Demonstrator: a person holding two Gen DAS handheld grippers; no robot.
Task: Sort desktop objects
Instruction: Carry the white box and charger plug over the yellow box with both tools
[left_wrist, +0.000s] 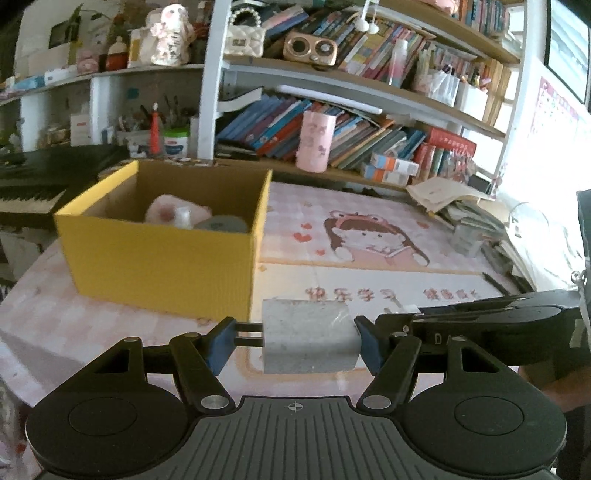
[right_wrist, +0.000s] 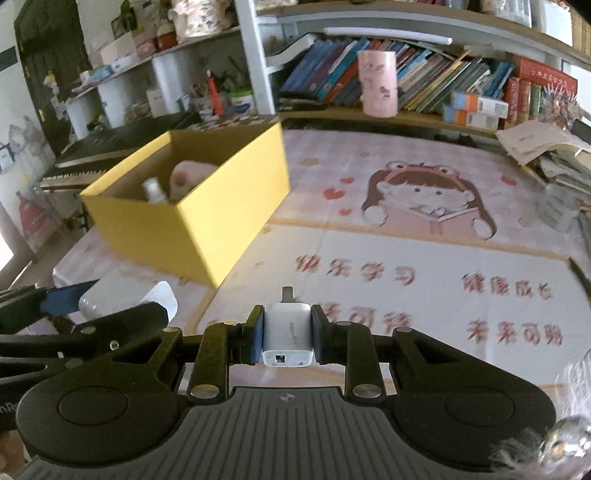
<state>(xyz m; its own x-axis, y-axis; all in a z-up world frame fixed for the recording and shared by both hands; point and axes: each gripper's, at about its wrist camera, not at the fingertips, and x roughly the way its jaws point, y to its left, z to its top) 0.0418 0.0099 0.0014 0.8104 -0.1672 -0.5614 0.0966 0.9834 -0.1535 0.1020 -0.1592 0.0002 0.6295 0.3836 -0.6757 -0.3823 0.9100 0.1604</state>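
Note:
My left gripper (left_wrist: 295, 338) is shut on a large white charger block (left_wrist: 308, 338), its metal prongs pointing left against the left pad, held just above the desk mat. My right gripper (right_wrist: 287, 336) is shut on a small white USB charger (right_wrist: 287, 332) with prongs pointing forward. The yellow cardboard box (left_wrist: 162, 258) stands to the front left; it also shows in the right wrist view (right_wrist: 207, 214). It holds a pink plush toy (left_wrist: 166, 208), a small white bottle (right_wrist: 154, 192) and a grey round item (left_wrist: 221, 223). The left gripper and its white block (right_wrist: 125, 301) show at the right view's lower left.
A pink cartoon desk mat (left_wrist: 369, 266) covers the desk. A pink cup (right_wrist: 378, 83) and rows of books (left_wrist: 332, 129) stand on the shelf behind. Stacked papers and books (left_wrist: 472, 210) lie at the right edge. A keyboard piano (left_wrist: 33, 188) is behind the box at left.

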